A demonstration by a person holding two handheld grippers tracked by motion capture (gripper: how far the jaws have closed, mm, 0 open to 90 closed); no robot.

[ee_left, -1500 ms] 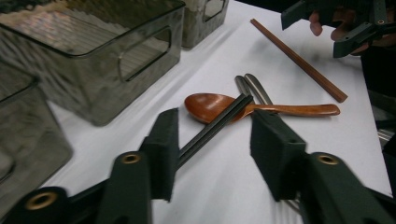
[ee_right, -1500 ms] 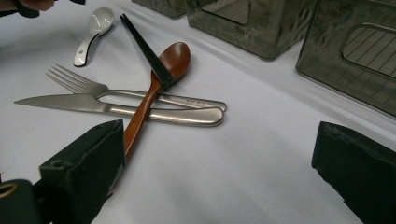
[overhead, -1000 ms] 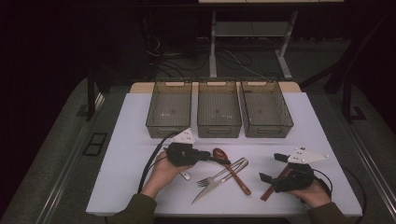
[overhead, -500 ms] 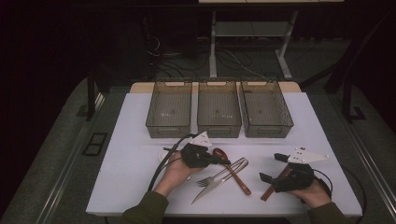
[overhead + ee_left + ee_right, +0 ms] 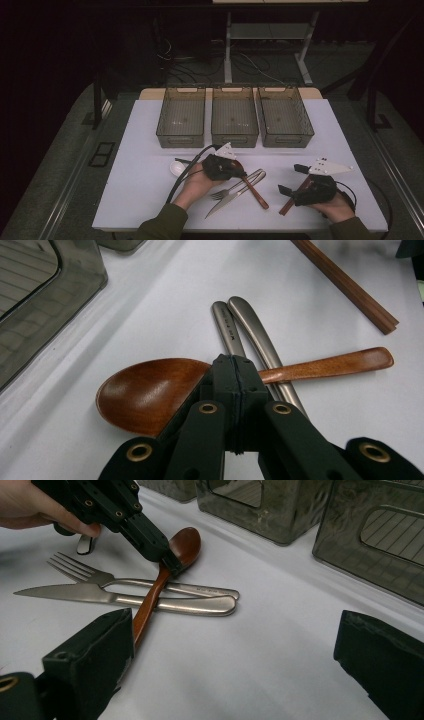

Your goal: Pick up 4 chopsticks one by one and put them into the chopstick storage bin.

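1. Left gripper: jaws closed together, tips at the neck of the wooden spoon. Whether they pinch it cannot be told.
2. The wooden spoon lies near-centre on the table, handle crossing the fork and knife.
3. The left gripper view alone shows the chopsticks close.
4. Three grey bins stand far, in a row; nothing visible inside.
5. Right gripper: jaws wide, holding nothing.

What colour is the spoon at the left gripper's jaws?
Reddish-brown wood: the wooden spoon shows best in the left gripper view.
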